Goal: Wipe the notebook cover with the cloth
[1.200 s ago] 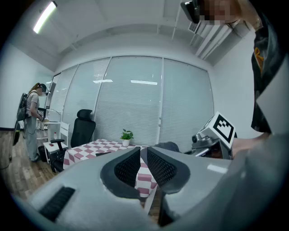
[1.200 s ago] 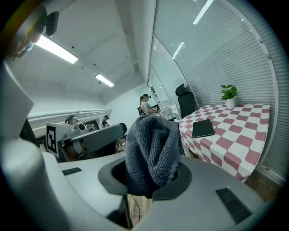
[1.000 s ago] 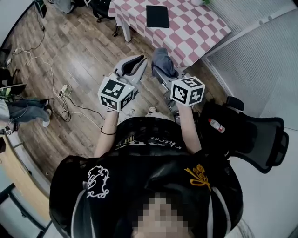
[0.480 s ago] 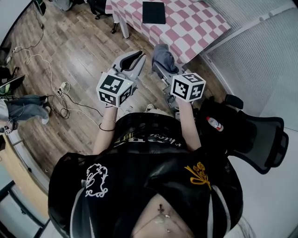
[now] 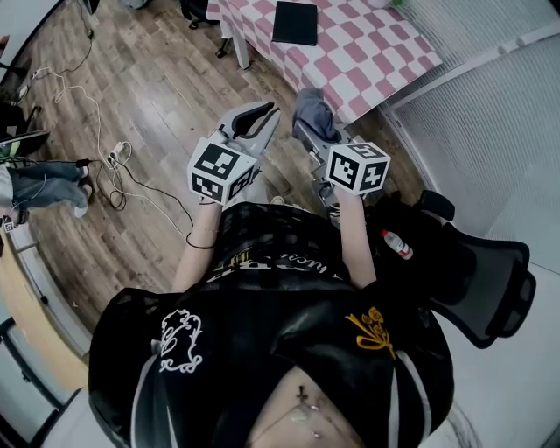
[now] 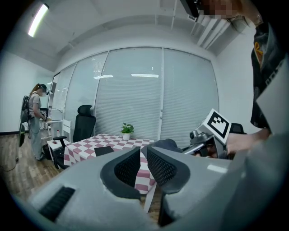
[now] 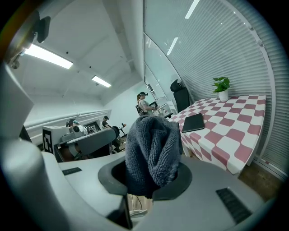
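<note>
Now | right tool (image 7: 151, 179) clamps cloth (image 7: 151, 146) | left tool (image 6: 143, 157) narrow, empty | notebook (image 5: 295, 22) lies on table (image 5: 378, 54)

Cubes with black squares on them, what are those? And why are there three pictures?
The cubes are part of two hand-held grabbing tools a person carries. One picture comes from a camera on the person's head, looking down; the other two from cameras riding on each tool. The right tongs pinch a grey cloth. The left tongs are a little apart and empty. Ahead stands a checked table with a black notebook on it, waiting to be wiped.
</note>
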The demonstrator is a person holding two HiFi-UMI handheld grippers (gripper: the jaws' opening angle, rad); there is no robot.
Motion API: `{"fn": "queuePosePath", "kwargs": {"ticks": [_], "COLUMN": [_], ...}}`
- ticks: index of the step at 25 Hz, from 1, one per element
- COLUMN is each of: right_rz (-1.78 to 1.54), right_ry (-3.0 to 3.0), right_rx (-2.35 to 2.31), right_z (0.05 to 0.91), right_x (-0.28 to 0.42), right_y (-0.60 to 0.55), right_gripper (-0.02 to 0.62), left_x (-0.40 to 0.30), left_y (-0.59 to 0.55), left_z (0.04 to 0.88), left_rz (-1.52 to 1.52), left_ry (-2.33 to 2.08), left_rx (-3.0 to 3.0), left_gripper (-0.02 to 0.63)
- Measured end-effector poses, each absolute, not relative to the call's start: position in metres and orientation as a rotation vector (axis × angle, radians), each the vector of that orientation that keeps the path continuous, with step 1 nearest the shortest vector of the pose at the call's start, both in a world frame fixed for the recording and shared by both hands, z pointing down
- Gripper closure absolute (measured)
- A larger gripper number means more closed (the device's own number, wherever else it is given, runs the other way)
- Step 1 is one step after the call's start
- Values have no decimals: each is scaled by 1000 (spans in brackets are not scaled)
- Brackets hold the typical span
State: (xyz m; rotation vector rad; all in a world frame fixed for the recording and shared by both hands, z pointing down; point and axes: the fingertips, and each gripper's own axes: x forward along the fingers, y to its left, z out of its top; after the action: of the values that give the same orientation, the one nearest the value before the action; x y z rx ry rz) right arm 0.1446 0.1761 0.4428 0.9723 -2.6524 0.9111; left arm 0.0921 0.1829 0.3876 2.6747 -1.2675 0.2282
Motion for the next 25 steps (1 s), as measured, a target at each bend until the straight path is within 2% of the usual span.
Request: {"fn": "queuePosePath", "kwargs": {"ticks": [11,25], "right_rz": [956,973], "right_ry": [-2635,-2562], "right_rx": [961,1096], "right_z": [456,455], "right_x": [134,70], "right_y": [138,0], "right_gripper": [522,522], "left_x": [75,12], "left_y": [146,1], "left_z": [407,397], "left_rz": [276,233], "left_ry": [-1278,-1144], "left_rx": [2637,2698], "left_gripper": [563,564]}}
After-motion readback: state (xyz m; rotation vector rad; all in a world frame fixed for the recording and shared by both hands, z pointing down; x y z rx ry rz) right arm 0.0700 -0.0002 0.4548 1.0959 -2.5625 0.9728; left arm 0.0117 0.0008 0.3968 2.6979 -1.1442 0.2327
